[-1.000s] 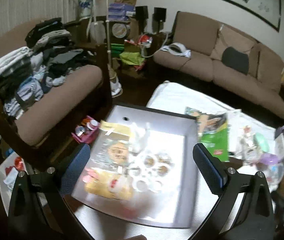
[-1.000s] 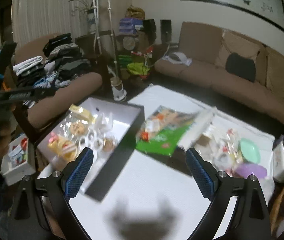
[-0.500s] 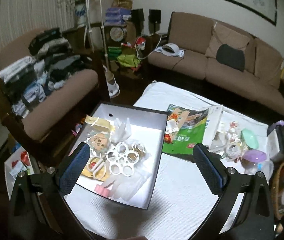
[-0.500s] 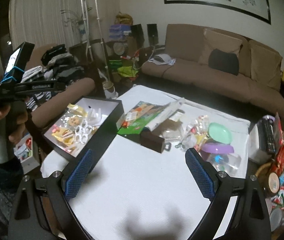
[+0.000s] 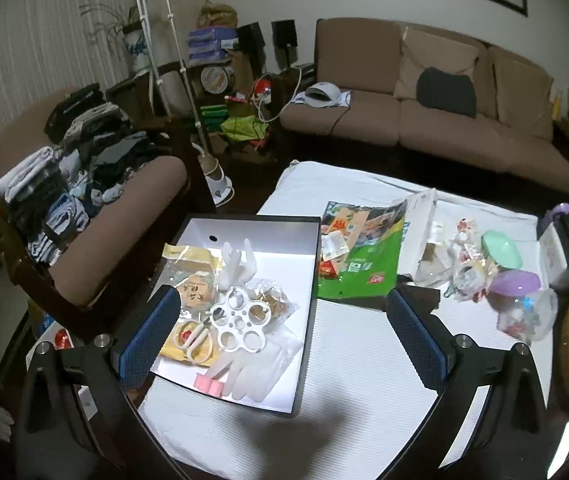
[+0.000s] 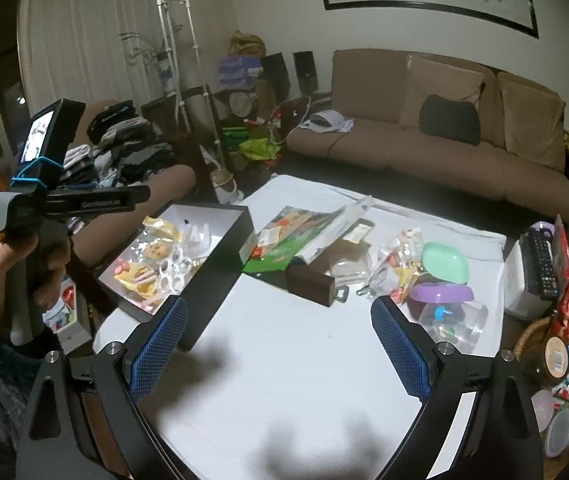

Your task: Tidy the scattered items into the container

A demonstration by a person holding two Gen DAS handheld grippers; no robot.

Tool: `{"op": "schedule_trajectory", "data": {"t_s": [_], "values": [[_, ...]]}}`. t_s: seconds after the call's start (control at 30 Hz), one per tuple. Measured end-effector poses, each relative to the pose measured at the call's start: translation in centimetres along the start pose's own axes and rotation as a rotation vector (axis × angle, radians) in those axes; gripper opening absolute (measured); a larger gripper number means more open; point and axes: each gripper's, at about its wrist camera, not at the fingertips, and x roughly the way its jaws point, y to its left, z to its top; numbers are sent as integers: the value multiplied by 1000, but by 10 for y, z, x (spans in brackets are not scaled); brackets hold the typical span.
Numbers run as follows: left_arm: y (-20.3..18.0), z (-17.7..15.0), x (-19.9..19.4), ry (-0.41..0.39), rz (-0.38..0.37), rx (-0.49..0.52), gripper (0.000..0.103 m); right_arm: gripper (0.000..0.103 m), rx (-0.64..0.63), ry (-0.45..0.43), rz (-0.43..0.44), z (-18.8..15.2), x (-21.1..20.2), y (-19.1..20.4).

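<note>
A black box with a white inside (image 5: pixel 308 280) (image 6: pixel 220 256) sits at the left of the white-covered table. It holds snack packets, white gloves (image 5: pixel 252 364), scissors (image 5: pixel 196 332) and a white flower-shaped tray (image 5: pixel 240 316). A green bag (image 5: pixel 360 264) (image 6: pixel 284 240), a brown box (image 6: pixel 312 284), wrapped sweets (image 6: pixel 400 260), a green lid (image 6: pixel 444 262) and a purple-lidded jar (image 6: pixel 448 312) lie scattered to the right. My left gripper (image 5: pixel 284 332) hangs open above the box's near right side. My right gripper (image 6: pixel 280 340) is open over bare cloth, empty.
A person's hand holds the left gripper's handle (image 6: pixel 28 264) at the left of the right wrist view. A brown sofa (image 5: pixel 444 120) stands behind the table, an armchair piled with clothes (image 5: pixel 84 168) to the left. A remote (image 6: pixel 542 260) and a basket (image 6: pixel 556 356) crowd the right edge.
Both grippers have pulled back and risen, so the box and table look smaller and more of the room shows. Both stay open and empty; the items have not moved.
</note>
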Motion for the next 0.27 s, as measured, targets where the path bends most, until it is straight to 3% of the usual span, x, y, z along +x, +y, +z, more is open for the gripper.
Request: {"op": "schedule_trajectory", "data": {"t_s": [0.27], "values": [[20, 1, 5, 18, -3, -37, 103, 96, -22, 32, 14, -1, 17, 14]]}}
